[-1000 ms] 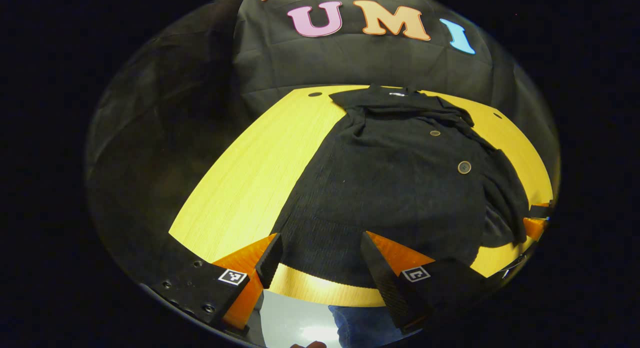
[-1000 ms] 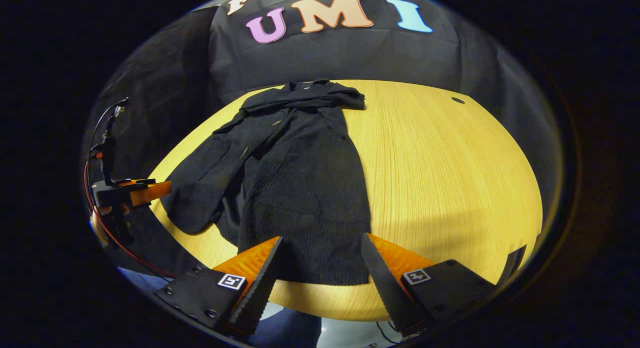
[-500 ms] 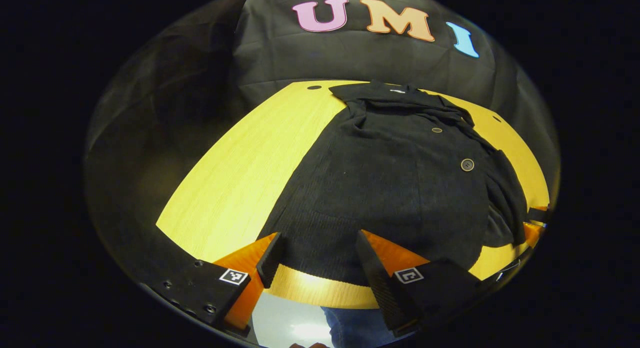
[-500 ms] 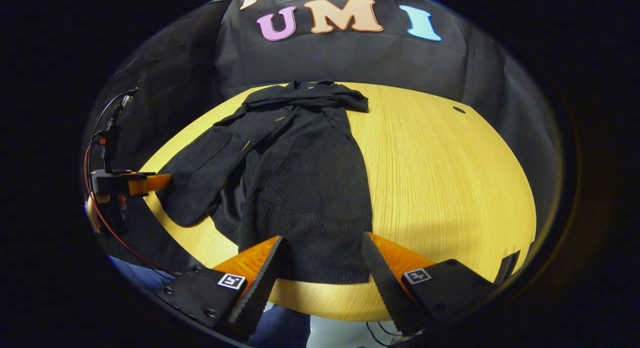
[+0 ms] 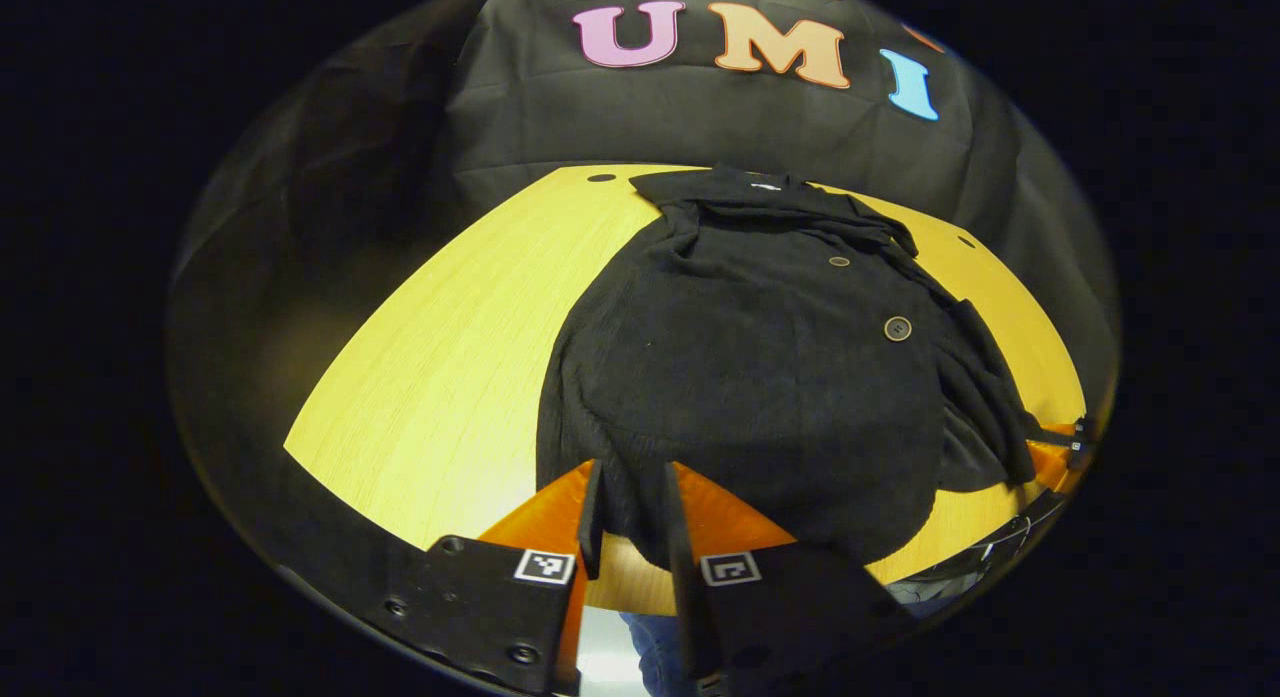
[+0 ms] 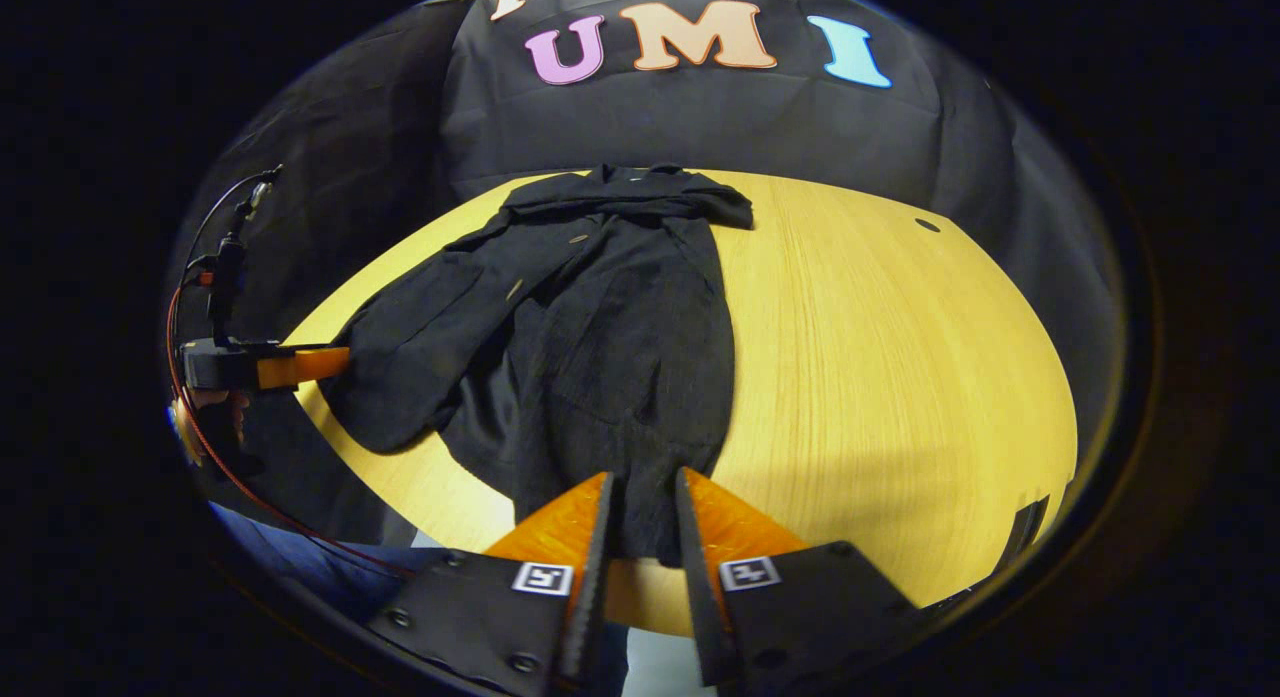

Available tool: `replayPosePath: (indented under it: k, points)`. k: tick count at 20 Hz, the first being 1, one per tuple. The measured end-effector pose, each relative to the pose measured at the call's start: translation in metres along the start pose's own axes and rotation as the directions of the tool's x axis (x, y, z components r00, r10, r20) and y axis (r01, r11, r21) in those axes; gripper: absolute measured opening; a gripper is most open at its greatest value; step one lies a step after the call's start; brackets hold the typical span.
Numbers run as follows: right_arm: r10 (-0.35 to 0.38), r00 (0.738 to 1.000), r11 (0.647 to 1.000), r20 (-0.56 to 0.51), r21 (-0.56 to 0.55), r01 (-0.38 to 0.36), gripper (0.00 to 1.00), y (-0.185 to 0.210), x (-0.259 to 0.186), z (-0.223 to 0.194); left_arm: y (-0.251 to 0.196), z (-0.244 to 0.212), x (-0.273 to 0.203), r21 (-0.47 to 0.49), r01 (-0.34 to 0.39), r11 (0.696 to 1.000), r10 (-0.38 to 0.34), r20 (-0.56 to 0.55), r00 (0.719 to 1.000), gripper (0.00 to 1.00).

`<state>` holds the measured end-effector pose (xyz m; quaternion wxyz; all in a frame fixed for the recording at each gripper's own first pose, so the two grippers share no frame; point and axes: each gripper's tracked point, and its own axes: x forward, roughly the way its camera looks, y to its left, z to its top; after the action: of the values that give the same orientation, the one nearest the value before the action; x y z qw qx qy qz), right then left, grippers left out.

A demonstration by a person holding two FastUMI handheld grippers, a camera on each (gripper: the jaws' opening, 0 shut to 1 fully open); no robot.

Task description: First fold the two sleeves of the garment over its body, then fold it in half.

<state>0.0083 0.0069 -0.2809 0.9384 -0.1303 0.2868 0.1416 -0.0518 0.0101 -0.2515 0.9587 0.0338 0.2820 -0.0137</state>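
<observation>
A black buttoned garment (image 5: 760, 377) lies on the yellow wooden table (image 5: 440, 367), collar at the far edge, hem towards me. Its sleeves lie folded over the body, one along the side (image 5: 985, 387). My left gripper (image 5: 632, 482) is shut on the near hem, cloth bunched between its fingers. In the right gripper view the same garment (image 6: 610, 347) runs away from me, and my right gripper (image 6: 643, 487) is shut on the hem's other corner. The left gripper (image 6: 270, 367) also appears at the table's left edge there, held by a hand.
The table (image 6: 900, 357) has wide bare wood on the side away from the garment. Small round holes (image 5: 601, 178) (image 6: 927, 225) sit near its far rim. A red cable (image 6: 180, 377) trails from the left gripper. The booth's black cloth wall stands behind.
Both grippers were open around the hem; their fingers have now closed on it. The cloth at the hem has bunched up and pulled in slightly.
</observation>
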Motion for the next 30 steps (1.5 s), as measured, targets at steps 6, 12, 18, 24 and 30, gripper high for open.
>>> replayPosePath:
  k: [6,12,18,24,30]
  points:
    - [0.027,0.999,1.0,-0.021,0.003,-0.027,0.09,0.002,0.001,0.002,-0.003,0.0,-0.001,0.046,-0.017,0.999,0.017,-0.002,1.0,0.0]
    - [0.031,0.999,0.999,-0.037,0.029,-0.03,0.03,0.0,0.001,0.004,-0.004,0.002,0.0,0.025,-0.043,0.999,0.043,-0.011,0.999,0.0]
    - [0.022,0.999,0.998,0.037,0.054,-0.024,0.03,-0.016,-0.018,0.047,-0.012,0.03,-0.015,-0.064,-0.04,0.997,0.042,0.025,0.999,0.0]
    - [0.039,0.989,0.999,0.144,-0.015,-0.037,0.03,-0.025,-0.028,0.111,-0.023,0.101,-0.024,-0.123,-0.018,0.992,0.037,0.157,0.987,0.0]
    - [0.041,0.978,0.994,0.207,-0.103,-0.019,0.03,-0.035,-0.025,0.165,-0.026,0.17,-0.014,-0.111,-0.01,0.994,0.039,0.261,0.965,0.0]
